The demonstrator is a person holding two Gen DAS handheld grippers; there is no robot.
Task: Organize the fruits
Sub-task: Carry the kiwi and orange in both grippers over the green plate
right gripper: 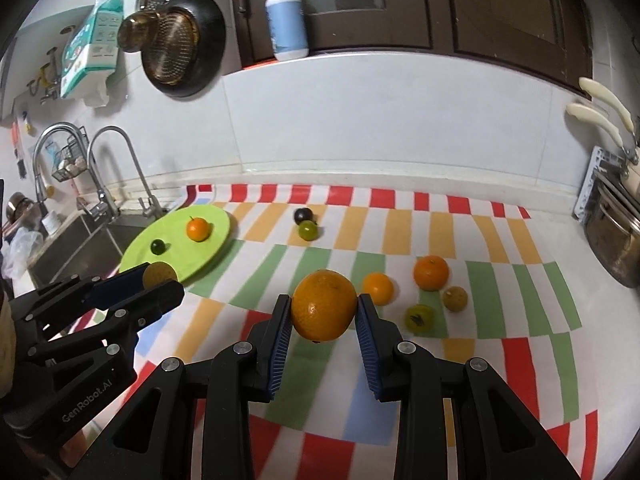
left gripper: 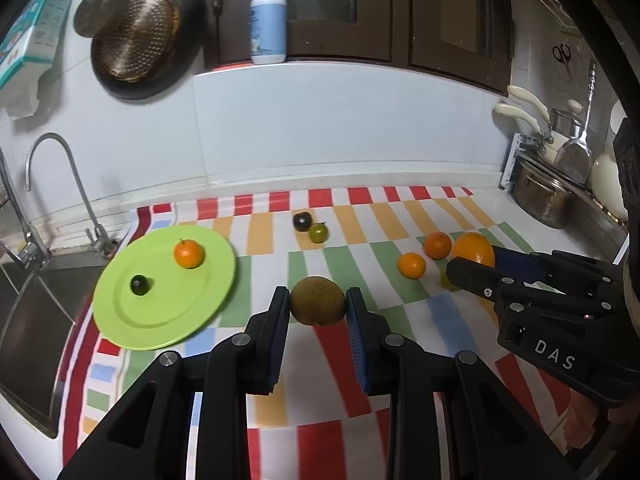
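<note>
My left gripper (left gripper: 318, 304) is shut on a brown kiwi (left gripper: 318, 301) and holds it above the checkered cloth, right of the green plate (left gripper: 120, 320). The plate holds a small orange (left gripper: 189, 253) and a dark green fruit (left gripper: 139, 284). My right gripper (right gripper: 323, 310) is shut on a large orange (right gripper: 324, 305) above the cloth; it also shows in the left wrist view (left gripper: 474, 250). Loose on the cloth lie two small oranges (right gripper: 378, 288) (right gripper: 431, 272), a brown fruit (right gripper: 455, 298), a green fruit (right gripper: 419, 317), and a dark and green pair (right gripper: 306, 224).
A steel sink (left gripper: 36, 312) with faucet (left gripper: 64, 184) lies left of the plate. A steel pot (right gripper: 612, 240) stands at the right. A soap bottle (left gripper: 268, 24) stands on the ledge, and a pan with a strainer (left gripper: 140, 36) hangs on the wall.
</note>
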